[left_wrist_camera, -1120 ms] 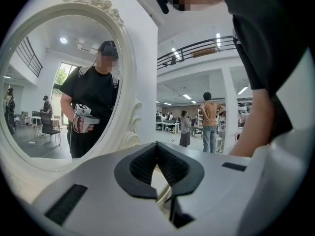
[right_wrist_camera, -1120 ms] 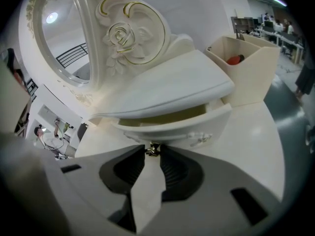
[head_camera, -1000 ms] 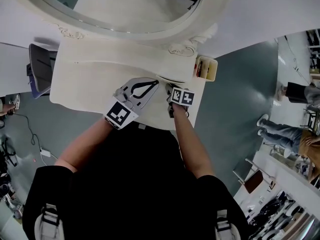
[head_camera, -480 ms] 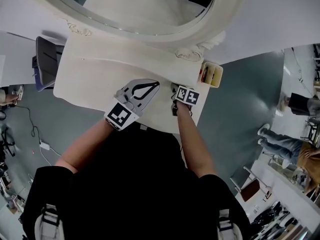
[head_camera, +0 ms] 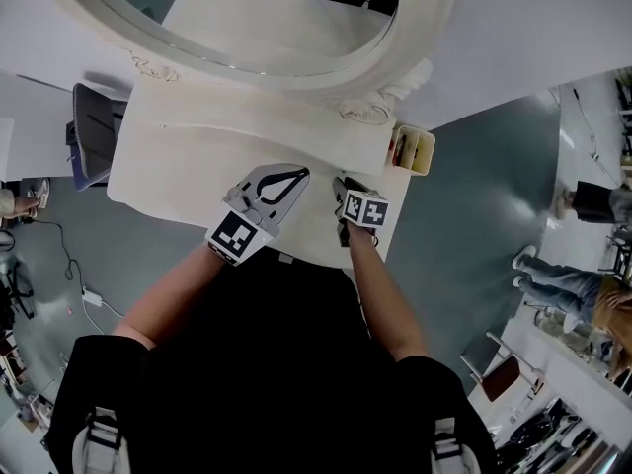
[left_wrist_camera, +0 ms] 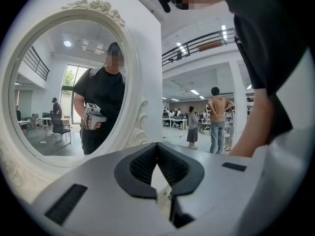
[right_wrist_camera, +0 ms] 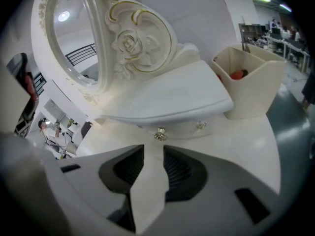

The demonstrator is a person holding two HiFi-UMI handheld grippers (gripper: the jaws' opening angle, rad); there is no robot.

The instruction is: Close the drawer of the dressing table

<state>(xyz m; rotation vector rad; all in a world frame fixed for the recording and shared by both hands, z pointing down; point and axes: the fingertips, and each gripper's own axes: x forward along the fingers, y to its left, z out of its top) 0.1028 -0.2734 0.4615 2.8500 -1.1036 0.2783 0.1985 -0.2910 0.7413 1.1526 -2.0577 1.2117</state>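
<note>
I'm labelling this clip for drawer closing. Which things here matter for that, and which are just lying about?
Belongs to the job:
- drawer with its gold knob
- right gripper, jaws just opened further, nothing between them

Just there:
- oval mirror
- beige holder
- chair
- left gripper, shut, empty

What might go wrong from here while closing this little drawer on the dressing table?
The right gripper, whose jaws have just been opening with nothing between them, sits just short of the gold knob; an off-centre push may glance off it. The organiser box stands close to the right, so a sideways slip might knock it.
</note>
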